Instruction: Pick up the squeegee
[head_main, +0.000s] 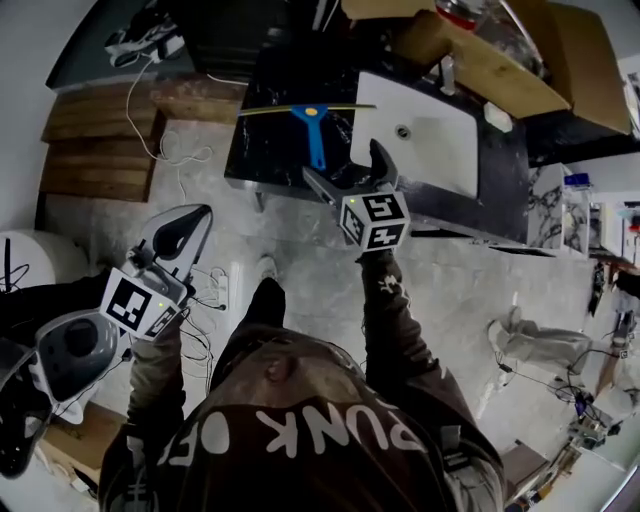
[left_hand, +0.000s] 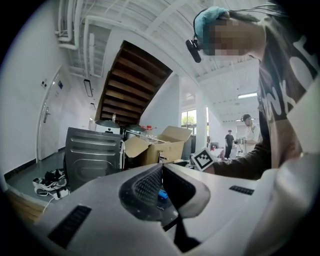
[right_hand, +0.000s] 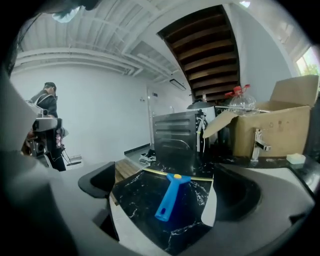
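Squeegee (right_hand: 170, 196): blue handle, yellow blade, flat on the black marble desk (head_main: 268, 150), handle end towards me.
My right hand-held gripper (head_main: 342, 162): released, jaws wide apart either side of the handle, not touching it.
My left hand-held gripper (left_hand: 161, 172): clenched on nothing, held low at my side.
Sink (head_main: 432, 150): white basin set in the desk, right of the squeegee.
Cardboard box (right_hand: 275, 125): flaps open, behind the sink; a clear, red-capped bottle (right_hand: 242, 102) stands in it.
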